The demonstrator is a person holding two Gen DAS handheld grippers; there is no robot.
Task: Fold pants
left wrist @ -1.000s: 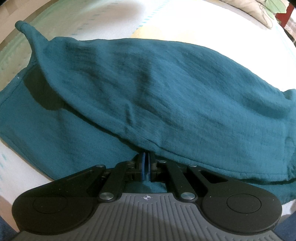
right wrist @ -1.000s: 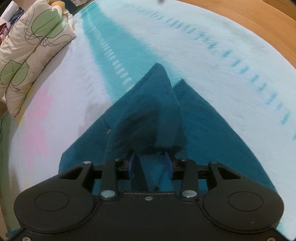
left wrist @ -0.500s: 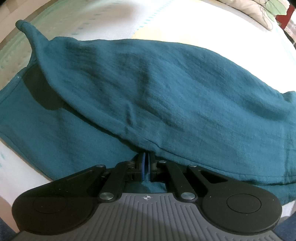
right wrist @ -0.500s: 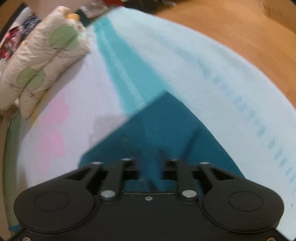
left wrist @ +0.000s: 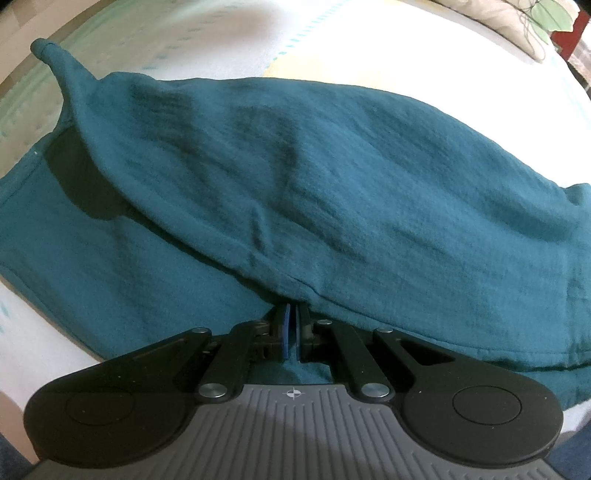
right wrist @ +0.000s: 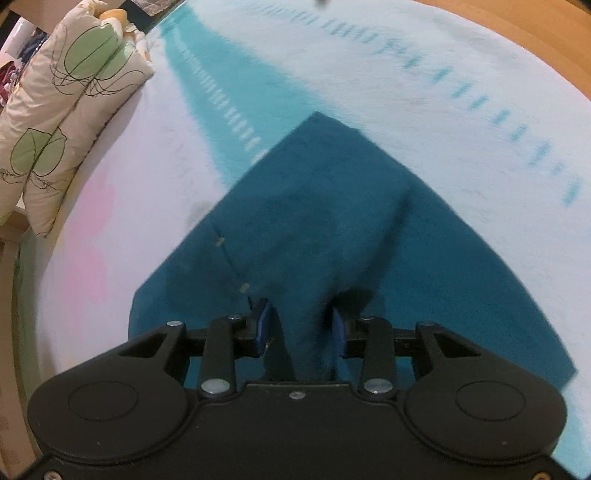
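Note:
The teal pants (left wrist: 314,177) lie on the bed, one layer folded over the other, with a pointed corner sticking up at the far left. My left gripper (left wrist: 292,325) is shut on the near edge of the upper layer. In the right wrist view the pants (right wrist: 332,206) lie flat in a pointed shape. My right gripper (right wrist: 300,328) has its jaws apart, with a loose fold of the pants lying between them.
The bedsheet (right wrist: 406,66) is white with a turquoise stripe and dashes and a pink patch. A leaf-print pillow (right wrist: 70,103) lies at the far left, and shows at the top right of the left wrist view (left wrist: 532,22). Wooden floor (right wrist: 535,33) lies beyond the bed.
The raised fold of pants in front of my right gripper has dropped flat onto the bed, and the right camera swung. My left gripper stays shut on the edge, barely moved.

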